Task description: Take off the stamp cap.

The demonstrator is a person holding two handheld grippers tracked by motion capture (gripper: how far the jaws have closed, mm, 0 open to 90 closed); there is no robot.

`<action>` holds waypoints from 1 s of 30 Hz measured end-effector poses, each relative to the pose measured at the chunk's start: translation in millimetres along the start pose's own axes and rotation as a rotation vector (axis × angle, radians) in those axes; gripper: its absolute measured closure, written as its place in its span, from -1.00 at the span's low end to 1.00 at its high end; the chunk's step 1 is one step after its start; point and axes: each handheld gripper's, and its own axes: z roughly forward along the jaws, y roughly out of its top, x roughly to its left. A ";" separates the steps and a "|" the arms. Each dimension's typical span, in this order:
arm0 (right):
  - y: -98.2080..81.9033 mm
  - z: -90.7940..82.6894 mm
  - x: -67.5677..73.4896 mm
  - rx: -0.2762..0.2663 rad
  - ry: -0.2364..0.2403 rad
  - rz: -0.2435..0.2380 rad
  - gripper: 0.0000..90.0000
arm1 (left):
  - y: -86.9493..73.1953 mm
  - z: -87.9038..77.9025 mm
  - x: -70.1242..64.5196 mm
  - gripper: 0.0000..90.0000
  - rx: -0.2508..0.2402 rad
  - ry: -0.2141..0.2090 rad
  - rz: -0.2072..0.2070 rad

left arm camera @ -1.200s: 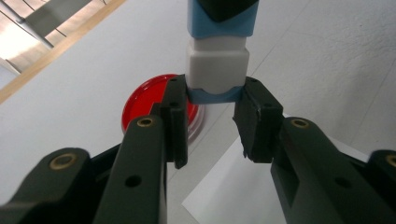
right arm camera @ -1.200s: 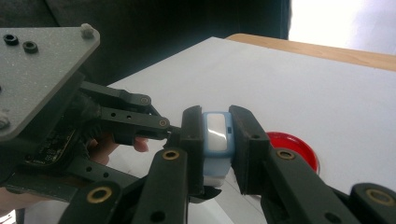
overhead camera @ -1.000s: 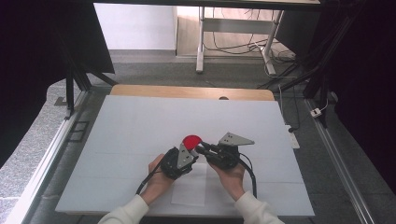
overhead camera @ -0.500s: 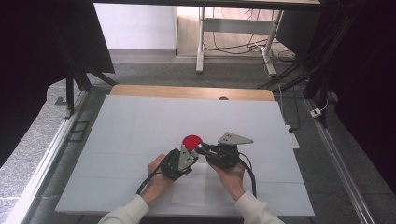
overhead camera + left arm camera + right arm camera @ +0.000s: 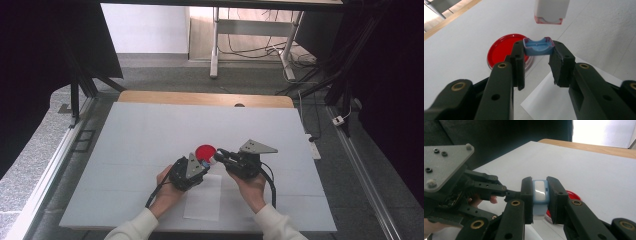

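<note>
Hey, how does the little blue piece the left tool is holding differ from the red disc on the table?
The blue cap is pale blue; the red disc is bright red. The cap is small with squarish walls and an open hollow; the disc is wider, round and flat. The cap is pinched up between the left tool's jaws; the disc lies flat on the white table, untouched. Both look like smooth plastic.

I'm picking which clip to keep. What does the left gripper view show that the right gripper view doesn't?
Left gripper view's extras: a blue cap pinched in its jaws, a paper sheet beneath, a white block ahead. Right gripper view's extras: a pale case clamped in its jaws, and the left gripper beside them. Shared: the red disc on the white table.
</note>
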 end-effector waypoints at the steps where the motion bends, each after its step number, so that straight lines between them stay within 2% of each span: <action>1: 0.0 0.2 0.3 0.002 0.001 -0.001 0.68 | -0.2 -0.2 0.6 0.47 -0.002 -0.004 -0.005; 17: 1.4 -3.7 -2.5 -0.012 -0.004 0.003 0.68 | -2.1 -4.0 5.8 0.46 -0.001 0.003 -0.014; 30: 2.7 -8.1 -6.0 -0.028 -0.018 0.007 0.68 | -13.8 -25.9 20.0 0.46 -0.014 0.010 -0.055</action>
